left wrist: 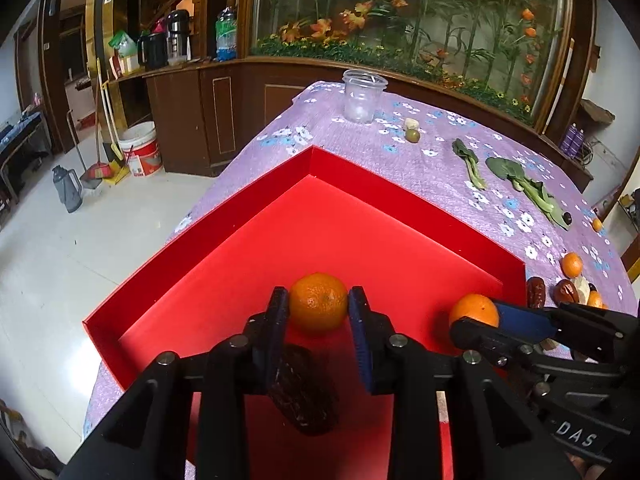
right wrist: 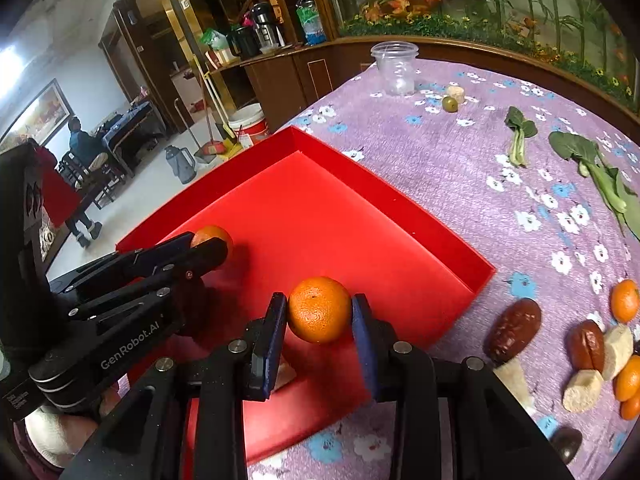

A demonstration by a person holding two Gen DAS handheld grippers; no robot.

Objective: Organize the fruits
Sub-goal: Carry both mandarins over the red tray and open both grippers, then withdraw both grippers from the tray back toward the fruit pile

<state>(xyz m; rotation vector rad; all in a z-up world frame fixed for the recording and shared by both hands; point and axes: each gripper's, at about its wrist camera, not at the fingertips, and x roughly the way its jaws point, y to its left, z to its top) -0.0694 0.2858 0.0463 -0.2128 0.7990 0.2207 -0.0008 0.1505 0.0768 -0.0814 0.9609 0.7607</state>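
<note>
Two oranges are in play, one per gripper: the left gripper [left wrist: 319,312] has its pads closed on the left orange [left wrist: 318,303], and the right gripper [right wrist: 320,316] clamps the right orange [right wrist: 319,309] the same way, pads touching both sides of the fruit. Both oranges sit low over the red box [right wrist: 360,184], left one near the middle of the floor, right one by the near right wall; whether they rest on the floor or hang just above it I cannot tell. Judging by the task, the box is the collection spot, so both are likely being brought in for release. One dark date [left wrist: 304,392] already lies in the box under the left gripper, plus one pale chunk [right wrist: 285,376] just behind the right gripper's left pad. Outside on the purple floral cloth [right wrist: 460,184], waiting at the right: about four more small oranges, first at [right wrist: 625,300], two brown dates [right wrist: 514,329] and [right wrist: 587,345], roughly three pale chunks, one dark round bit near the bottom edge. Farther off: two leafy greens [right wrist: 520,132] and [right wrist: 592,172], one small green fruit [right wrist: 449,103] beside one more pale piece, one clear plastic cup [right wrist: 395,67] upright at the far edge.
</note>
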